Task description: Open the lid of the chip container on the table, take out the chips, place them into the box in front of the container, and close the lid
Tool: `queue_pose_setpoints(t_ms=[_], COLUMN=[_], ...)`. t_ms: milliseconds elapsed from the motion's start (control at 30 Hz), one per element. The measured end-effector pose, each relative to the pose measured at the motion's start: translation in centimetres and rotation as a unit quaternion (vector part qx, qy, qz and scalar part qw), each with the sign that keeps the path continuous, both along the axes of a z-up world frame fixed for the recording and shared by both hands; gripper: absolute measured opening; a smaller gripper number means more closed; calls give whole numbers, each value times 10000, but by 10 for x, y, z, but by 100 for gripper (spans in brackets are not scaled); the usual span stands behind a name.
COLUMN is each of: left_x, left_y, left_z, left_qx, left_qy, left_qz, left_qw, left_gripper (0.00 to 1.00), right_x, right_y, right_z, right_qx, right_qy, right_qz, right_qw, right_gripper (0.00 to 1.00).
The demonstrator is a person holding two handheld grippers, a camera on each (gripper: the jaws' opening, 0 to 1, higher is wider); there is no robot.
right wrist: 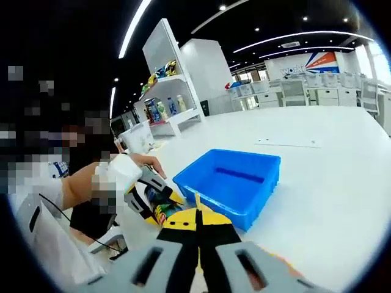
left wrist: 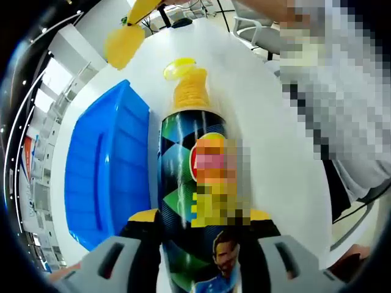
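Note:
The chip can (left wrist: 192, 183), dark with green and yellow print, lies along my left gripper (left wrist: 201, 217), whose jaws are shut on its body. A stack of chips (left wrist: 190, 91) sticks out of its open far end. Left of the can stands the blue box (left wrist: 107, 165). Above the box hangs a single chip (left wrist: 124, 46), held by the right gripper's yellow tip (left wrist: 145, 8). In the right gripper view my right gripper (right wrist: 197, 223) is shut on that chip (right wrist: 197, 202), seen edge-on, just short of the blue box (right wrist: 229, 183). The left gripper (right wrist: 146, 195) and can (right wrist: 160, 210) show at its left.
Everything rests on a wide white table (right wrist: 330, 183). A person in a light shirt (left wrist: 342, 104) stands close on the can's right side, with a hand (right wrist: 143, 162) on the left gripper. Shelves with goods (right wrist: 165, 91) stand beyond the table.

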State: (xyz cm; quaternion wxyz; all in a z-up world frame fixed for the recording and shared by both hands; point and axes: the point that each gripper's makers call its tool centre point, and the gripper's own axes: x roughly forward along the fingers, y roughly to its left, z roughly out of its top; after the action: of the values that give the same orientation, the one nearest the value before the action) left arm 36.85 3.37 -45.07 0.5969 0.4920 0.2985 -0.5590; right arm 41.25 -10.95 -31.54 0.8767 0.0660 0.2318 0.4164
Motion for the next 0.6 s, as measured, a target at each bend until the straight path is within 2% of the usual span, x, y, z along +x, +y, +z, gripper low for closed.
queue_pose_setpoints(t_ms=[133,233,300,367,500,600], left_x=[1,0,1,2,2,2], left_y=[0,-1,0,0,0,-1], left_z=[0,-1,-1,-1,-1,-2], left_qx=[15,47,49,34,22,11], left_qy=[32,45,55,76,98,119], left_qz=[11,12,14,19,15,11], left_qw=[10000,10000,10000,10000,9999,9999], left_gripper=[50,50,51,51,51,51], right_x=[12,26,25,54,69,83], right_y=[14,21,18,37,51,59], right_z=[7,1,-4,-9,-20,-30], right_qx=[51,-180,-188,-242,-346,-615], right_qy=[-63,-260,-296,-275,-280,-352], right_qz=[86,135,162,161,177,129], right_qw=[9999,9994,9993,9992,9989,9974], right_gripper=[0,0,0,0,0,0])
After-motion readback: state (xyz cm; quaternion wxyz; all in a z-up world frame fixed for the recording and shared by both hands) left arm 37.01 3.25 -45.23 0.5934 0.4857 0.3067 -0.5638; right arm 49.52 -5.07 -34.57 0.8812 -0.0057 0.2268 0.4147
